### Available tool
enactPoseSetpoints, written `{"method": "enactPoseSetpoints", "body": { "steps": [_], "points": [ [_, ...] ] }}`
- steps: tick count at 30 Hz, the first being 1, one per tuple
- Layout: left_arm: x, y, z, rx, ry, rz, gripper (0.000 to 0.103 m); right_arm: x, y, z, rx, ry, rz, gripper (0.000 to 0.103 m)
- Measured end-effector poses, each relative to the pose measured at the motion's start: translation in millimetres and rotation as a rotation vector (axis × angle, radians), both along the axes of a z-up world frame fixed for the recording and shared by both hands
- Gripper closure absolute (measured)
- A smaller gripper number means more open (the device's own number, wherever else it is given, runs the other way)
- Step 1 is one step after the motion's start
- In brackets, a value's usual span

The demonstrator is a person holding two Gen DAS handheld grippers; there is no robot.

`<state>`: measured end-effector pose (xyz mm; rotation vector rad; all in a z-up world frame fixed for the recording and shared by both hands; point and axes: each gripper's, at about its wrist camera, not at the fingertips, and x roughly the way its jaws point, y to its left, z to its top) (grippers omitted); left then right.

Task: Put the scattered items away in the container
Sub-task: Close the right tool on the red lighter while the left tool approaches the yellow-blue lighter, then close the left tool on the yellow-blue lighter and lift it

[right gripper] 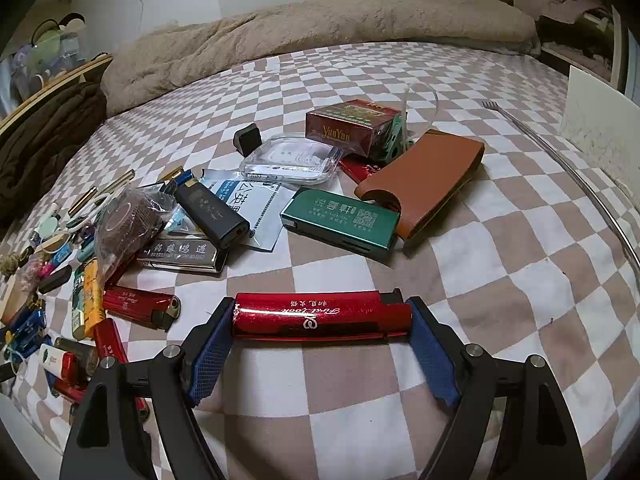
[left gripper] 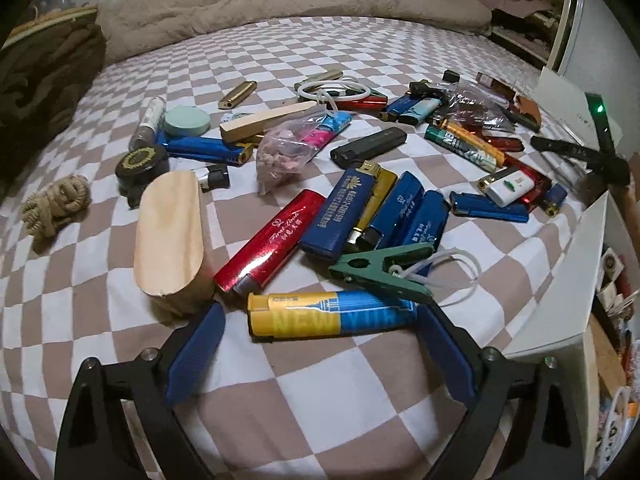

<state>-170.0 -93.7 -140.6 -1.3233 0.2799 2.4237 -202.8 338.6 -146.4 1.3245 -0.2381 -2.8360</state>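
Many lighters and small items lie scattered on a checkered bed sheet (left gripper: 320,392). My left gripper (left gripper: 322,316) has its blue pads at both ends of a yellow and blue "NEW YORK" lighter (left gripper: 332,314), with a small gap at the left pad. A green clip (left gripper: 380,270) rests just behind the lighter. My right gripper (right gripper: 322,318) is shut on a red lighter (right gripper: 322,316), held crosswise by its ends just above the sheet (right gripper: 500,240). The white container (left gripper: 560,292) stands at the right edge of the left wrist view.
A wooden oval block (left gripper: 170,236), a red lighter (left gripper: 272,244) and several blue lighters (left gripper: 376,212) crowd the left gripper. Ahead of the right gripper lie a green lighter (right gripper: 340,224), a brown leather case (right gripper: 432,176), a red box (right gripper: 352,124) and a clear case (right gripper: 292,158). A beige blanket (right gripper: 320,28) lies behind.
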Motion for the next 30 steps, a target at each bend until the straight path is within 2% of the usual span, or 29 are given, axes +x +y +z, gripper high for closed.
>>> {"method": "enactPoseSetpoints", "body": {
  "steps": [1,2,3,5,8,23,26,30],
  "points": [
    [1.9,1.3,0.2,-0.014,0.013,0.002,0.01,-0.2,-0.3,0.2,0.0,0.0,0.0,0.02],
    [3.5,2.3,1.1,-0.02,0.024,-0.001,0.02,-0.6,-0.4,0.0,0.001,0.0,0.0,0.02],
    [6.9,4.4,3.1,-0.026,0.041,-0.013,0.022,-0.7,-0.6,-0.1,0.001,-0.001,0.0,0.02],
    [11.5,8.2,5.1,-0.062,0.07,-0.016,0.022,-1.3,-1.3,-0.2,0.002,-0.002,0.0,0.019],
    [14.9,8.0,6.5,-0.074,0.08,-0.012,0.022,-0.8,-1.2,0.0,0.001,-0.002,0.0,0.019],
    [41.3,-15.6,11.8,-0.067,0.031,0.043,0.021,-2.3,-2.0,-0.6,-0.005,-0.002,0.0,0.019],
    [45.6,-10.4,10.8,-0.1,0.054,0.082,0.017,-2.7,-3.1,-1.1,0.0,-0.003,0.0,0.019],
    [49.0,1.5,10.0,-0.143,0.089,0.077,0.015,-2.5,-3.0,-1.0,-0.001,-0.003,0.0,0.019]
  ]
}}
